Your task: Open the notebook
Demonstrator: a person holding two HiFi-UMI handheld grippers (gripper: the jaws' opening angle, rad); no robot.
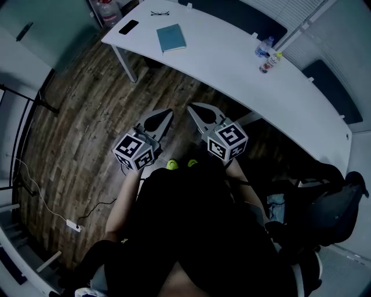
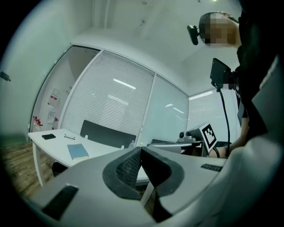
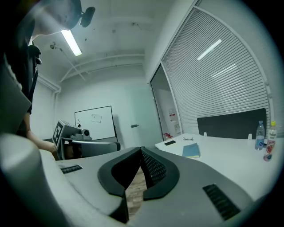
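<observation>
**Both grippers closed and empty; notebook closed on the tabletop**

The left gripper [image 1: 164,113] and the right gripper [image 1: 193,107] are held side by side in front of the person's body, above the wooden floor [image 1: 81,116] and well apart from the white table [image 1: 232,69]. Both are pointed roughly level, towards the table.

In the left gripper view, the left gripper's [image 2: 141,148] jaws are seen pressed together at the tips, with nothing between them. In the right gripper view, the right gripper's [image 3: 141,149] jaws are likewise seen meeting at the tips, and nothing is pinched. A marker cube is carried on each gripper.

The notebook [image 1: 171,37], blue-covered, lies flat and closed near the left end of the tabletop as seen in the head view, roughly midway between the near and far edges. It is touched by neither gripper. It is also seen ahead in the left gripper view [image 2: 78,151] and the right gripper view [image 3: 191,150].

A dark phone [image 1: 128,26] lies near the left corner of the tabletop, just beside the notebook. A pair of glasses [image 1: 159,13] lies close to the far edge, beyond the notebook. Two bottles [image 1: 266,54] stand together farther right along the tabletop, near its far edge and well apart from the notebook.

A dark chair [image 1: 330,203] is seen at the right of the head view.
</observation>
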